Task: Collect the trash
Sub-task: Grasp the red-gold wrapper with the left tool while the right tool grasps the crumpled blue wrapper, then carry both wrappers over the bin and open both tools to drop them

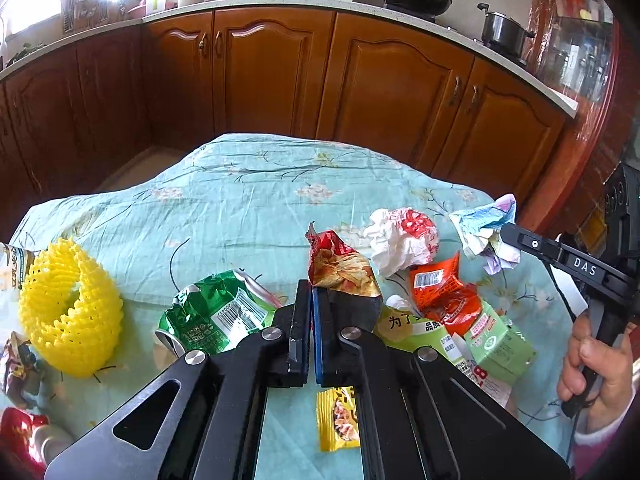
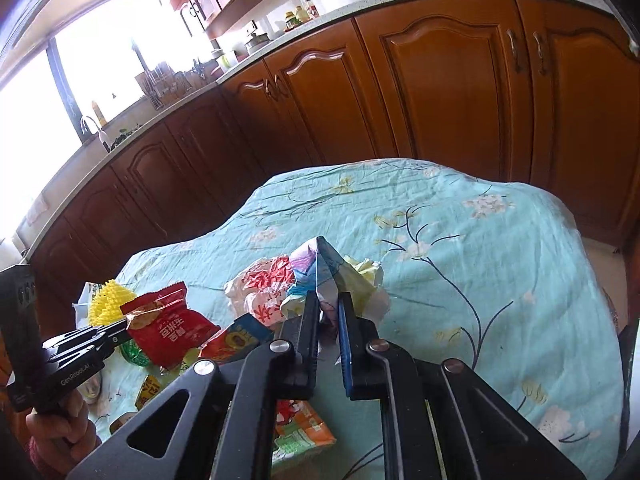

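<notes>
Left wrist view: my left gripper clamped on glossy crinkled chip bag, red-gold foil, standing up off teal floral cloth. Beside it crushed green can, yellow foam net sleeve, white-red crumpled wrapper, green carton.

Right wrist view: my right gripper pinching crumpled paper wad, blue-pink-white, creased to peak. Red snack pouch lies left, near left gripper.

Lighting: strong daylight from window, blown out to white glare. Cabinets below fell dim. Fisheye bent the counter edge; corners vignetted black. Foreground sharp, far shelves soft.
</notes>
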Motion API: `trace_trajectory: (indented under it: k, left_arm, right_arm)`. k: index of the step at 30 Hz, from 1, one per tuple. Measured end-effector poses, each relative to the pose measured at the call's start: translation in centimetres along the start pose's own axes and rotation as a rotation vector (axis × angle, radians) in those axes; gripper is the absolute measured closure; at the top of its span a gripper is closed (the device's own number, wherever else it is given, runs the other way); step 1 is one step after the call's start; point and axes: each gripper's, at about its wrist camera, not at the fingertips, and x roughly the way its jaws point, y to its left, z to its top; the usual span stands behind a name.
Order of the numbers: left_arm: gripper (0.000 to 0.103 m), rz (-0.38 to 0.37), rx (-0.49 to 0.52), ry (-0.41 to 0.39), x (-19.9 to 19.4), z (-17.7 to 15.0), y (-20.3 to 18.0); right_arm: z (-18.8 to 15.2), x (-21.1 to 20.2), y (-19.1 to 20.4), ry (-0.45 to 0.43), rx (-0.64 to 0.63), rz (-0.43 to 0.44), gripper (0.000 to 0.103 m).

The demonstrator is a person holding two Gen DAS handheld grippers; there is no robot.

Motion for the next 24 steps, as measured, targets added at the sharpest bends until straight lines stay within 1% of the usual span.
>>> trace_trajectory:
  k: [8, 11, 15, 18, 24]
  left_arm:
    - [0.102, -0.059, -0.014, -0.09, -3.9, 1.2, -1.5]
    - [0.102, -0.1, -0.01, -0.108, -5.0, 1.4, -2.4]
    - [0.102, -0.169, -0.002, -0.099, -5.4, 1.2, -4.3]
    - [0.102, -0.206, 0.017, -0.083, -5.2, 0.7, -6.2]
    - [0.102, -0.28, 0.054, -0.04, -4.5, -0.6, -10.3]
  right_arm:
    - [-0.6, -5.0, -0.4, -0.07, 0.031, 0.024, 0.094]
    - [-0.9, -6.9, -0.8, -0.097, 0.038, 0.026, 0.094]
    - [-1.6, -9.5, -1.5, -0.13, 0.048, 0.02, 0.094]
    - [-2.2, -11.3, -2.2, -0.148, 0.055, -0.002, 0.094]
    - [-4.1, -13.9, -3.9, -0.161, 0.085, -0.047, 0.094]
